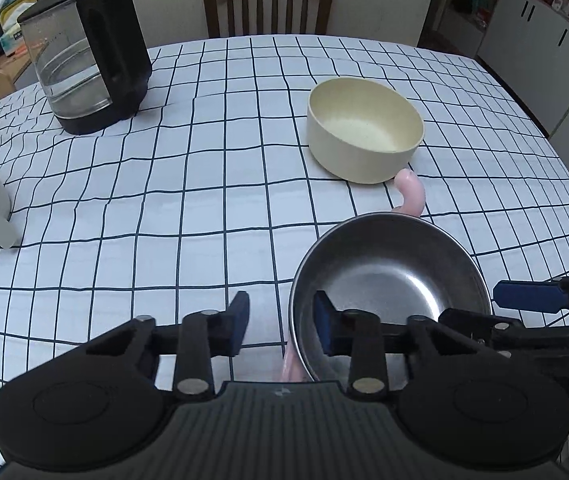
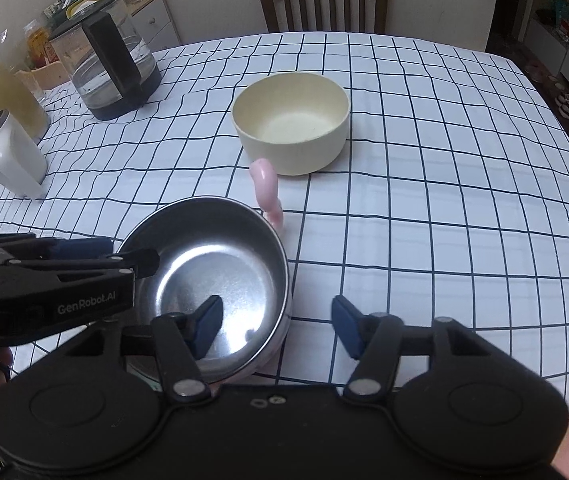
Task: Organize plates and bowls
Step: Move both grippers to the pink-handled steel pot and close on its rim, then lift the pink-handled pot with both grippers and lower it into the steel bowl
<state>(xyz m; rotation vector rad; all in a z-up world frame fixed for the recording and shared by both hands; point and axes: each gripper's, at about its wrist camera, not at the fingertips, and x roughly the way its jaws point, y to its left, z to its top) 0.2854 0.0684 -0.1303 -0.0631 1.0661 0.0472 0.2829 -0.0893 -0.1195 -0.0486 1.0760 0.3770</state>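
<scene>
Round stainless-steel bowl with pink handles (image 2: 220, 280) on white tablecloth with dark grid lines (image 1: 164, 208), near edge. Left gripper (image 1: 280, 328) and right gripper (image 2: 274, 330) each straddling opposite rim walls, jaws part-open, pads visibly short of contact. Beyond, apart: cream cylindrical bowl (image 1: 364, 128), upright.

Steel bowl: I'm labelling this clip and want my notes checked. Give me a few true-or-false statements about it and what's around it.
The steel bowl is empty. True.
The cream bowl sits inside it. False: it stands apart, farther back on the tablecloth.
The left gripper straddles the steel bowl's rim, one finger inside. True.
The right gripper is shut on the cream bowl. False: open, astride the steel bowl's rim.
The kettle lies on its side. False: upright.
</scene>
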